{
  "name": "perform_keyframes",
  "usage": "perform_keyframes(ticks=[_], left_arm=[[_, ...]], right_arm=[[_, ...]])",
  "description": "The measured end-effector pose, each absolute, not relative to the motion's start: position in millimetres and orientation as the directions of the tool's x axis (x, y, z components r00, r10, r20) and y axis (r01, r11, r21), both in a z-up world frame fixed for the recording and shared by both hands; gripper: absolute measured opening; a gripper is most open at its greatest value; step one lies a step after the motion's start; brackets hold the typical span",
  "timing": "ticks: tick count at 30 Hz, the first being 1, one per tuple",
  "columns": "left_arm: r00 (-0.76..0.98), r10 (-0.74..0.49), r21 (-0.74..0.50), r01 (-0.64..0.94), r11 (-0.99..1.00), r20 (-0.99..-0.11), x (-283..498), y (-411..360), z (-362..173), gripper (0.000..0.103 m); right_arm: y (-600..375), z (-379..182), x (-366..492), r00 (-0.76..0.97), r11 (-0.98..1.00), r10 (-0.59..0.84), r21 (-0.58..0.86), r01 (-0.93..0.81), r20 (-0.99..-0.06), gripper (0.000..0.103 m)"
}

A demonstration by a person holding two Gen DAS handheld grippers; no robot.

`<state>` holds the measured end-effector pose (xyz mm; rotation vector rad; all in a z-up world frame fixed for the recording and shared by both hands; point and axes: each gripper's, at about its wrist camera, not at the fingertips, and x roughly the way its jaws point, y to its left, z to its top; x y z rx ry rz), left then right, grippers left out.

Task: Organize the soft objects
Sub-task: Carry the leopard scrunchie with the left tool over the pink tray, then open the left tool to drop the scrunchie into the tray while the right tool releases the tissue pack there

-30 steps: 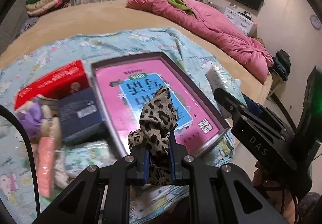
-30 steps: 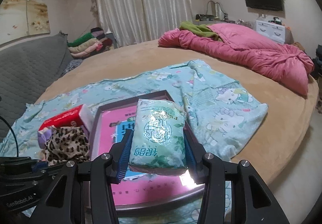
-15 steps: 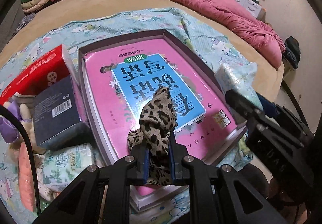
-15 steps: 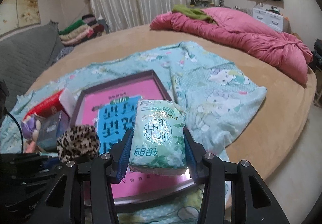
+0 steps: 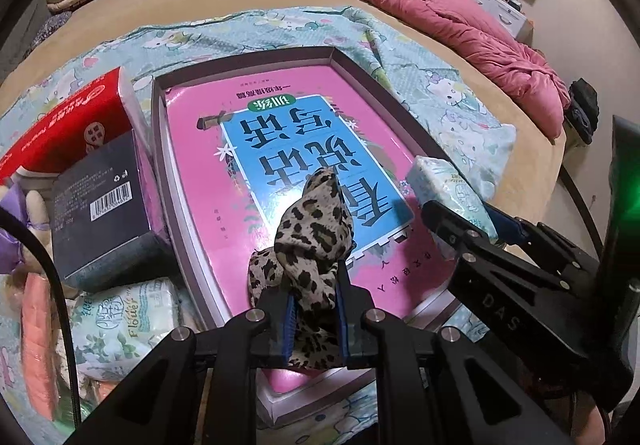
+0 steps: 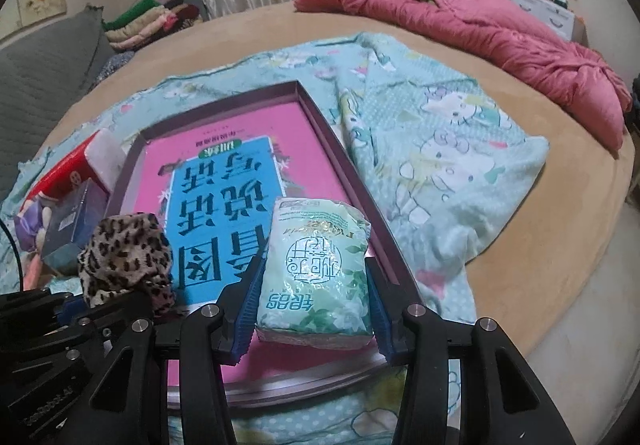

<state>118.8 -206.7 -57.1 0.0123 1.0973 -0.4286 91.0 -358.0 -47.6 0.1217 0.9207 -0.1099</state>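
The left claw (image 5: 314, 319) is clamped on a leopard-print cloth (image 5: 310, 245), holding it above the near end of a pink book (image 5: 248, 173) that lies in a shallow box (image 5: 158, 101) on the bed (image 6: 256, 25). The right claw (image 6: 314, 309) grips a pale green tissue pack (image 6: 316, 269) printed with teal Chinese characters, over the box's near right corner. The book's blue cover panel carries large upside-down Chinese characters. Left of the box sit a red tissue pack (image 5: 60, 125) and a dark box (image 5: 100, 205) with a barcode; a second tissue pack (image 5: 128, 321) reading "Flower" lies below them. The right claw's arm is marked "DAS".
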Motion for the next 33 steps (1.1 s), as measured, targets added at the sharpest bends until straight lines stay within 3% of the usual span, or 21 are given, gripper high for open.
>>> perform_keyframes(ticks=[9,12,16,21,24,26,33], left_arm=[[0.368,-0.330,-0.199,0.350,0.915,-0.869,116.2,-209.9,-58.6,0.019],[0.360,-0.341,-0.209,0.357,0.910,-0.868,114.8,-211.1,-58.7,0.026],[0.352,-0.347,-0.211,0.370,0.905,-0.869,113.0,-213.4,-58.5,0.033],[0.342,-0.350,-0.210,0.385,0.899,-0.872,109.7,-216.5,-58.7,0.036],[0.332,-0.357,-0.212,0.401,0.891,-0.873,106.4,-218.9,-58.5,0.044],[0.327,-0.366,-0.217,0.413,0.885,-0.871,103.9,-220.2,-57.8,0.049],[0.314,-0.375,-0.214,0.445,0.870,-0.872,96.9,-225.6,-55.1,0.061]], right_arm=[[-363.2,-50.1,90.7,0.590,0.983,-0.037,0.077,0.166,-0.806,0.051],[-364.2,-48.4,89.9,0.597,0.983,-0.033,0.082,0.165,-0.802,0.052],[-365.1,-43.7,86.7,0.618,0.982,-0.032,0.091,0.166,-0.786,0.065],[-369.4,-37.7,81.6,0.645,0.976,-0.032,0.114,0.184,-0.763,0.067],[-375.6,-34.1,78.2,0.660,0.969,-0.039,0.134,0.209,-0.750,0.068],[-380.5,-32.6,76.3,0.668,0.963,-0.043,0.148,0.227,-0.743,0.073],[-389.5,-30.1,71.6,0.678,0.950,-0.054,0.172,0.262,-0.733,0.074]])
